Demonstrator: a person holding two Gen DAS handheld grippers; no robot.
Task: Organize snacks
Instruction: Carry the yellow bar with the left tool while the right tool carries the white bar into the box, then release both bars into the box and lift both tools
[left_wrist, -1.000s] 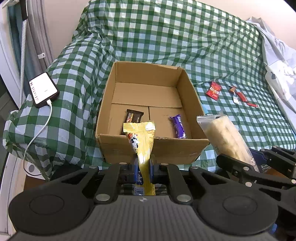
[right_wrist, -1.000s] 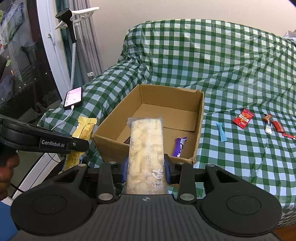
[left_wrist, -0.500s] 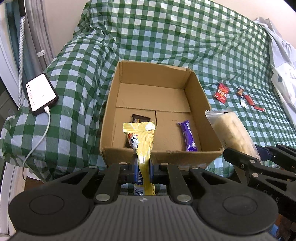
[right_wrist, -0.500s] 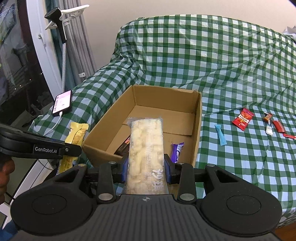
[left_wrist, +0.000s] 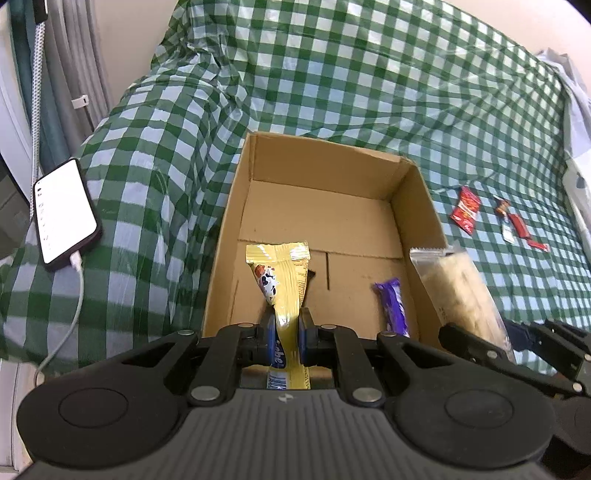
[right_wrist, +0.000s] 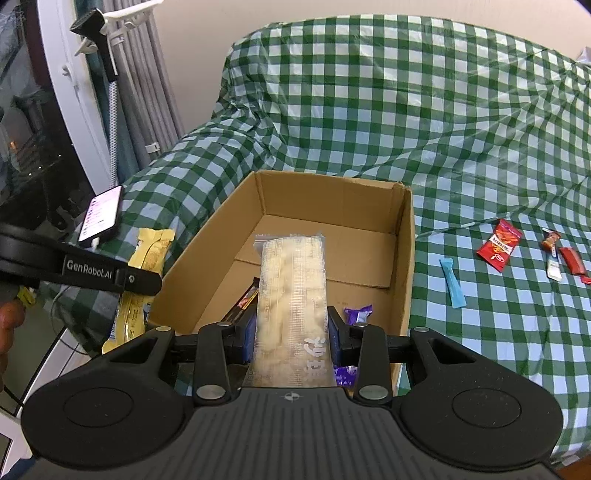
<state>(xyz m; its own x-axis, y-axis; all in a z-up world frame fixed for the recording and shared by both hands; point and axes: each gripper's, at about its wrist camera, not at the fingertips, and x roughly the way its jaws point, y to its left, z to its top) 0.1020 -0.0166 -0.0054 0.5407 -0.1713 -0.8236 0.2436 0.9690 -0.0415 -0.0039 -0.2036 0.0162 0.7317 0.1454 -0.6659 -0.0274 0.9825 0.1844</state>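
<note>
Two held snacks are being presented over the near wall of the cardboard box (left_wrist: 413, 195), both pointing lengthwise into it.

The left hand-held gripper (left_wrist: 287, 334) is being kept pressed together on the yellow wafer packet (left_wrist: 282, 273), whose long axis is running away from the jaws toward the far wall, its free end over the box floor by the near left corner. The right hand-held gripper (right_wrist: 291, 332) is pinching the clear cracker pack (right_wrist: 291, 280), likewise lying lengthwise, over the near right part of the box. A purple bar (left_wrist: 391, 306) and a dark bar (right_wrist: 242, 301) are lying inside already. It is judged that release is nearly possible, the box lying directly ahead of and below both. Loose snacks (right_wrist: 498, 245) are waiting on the bed cover (right_wrist: 461, 122), right of the box.
</note>
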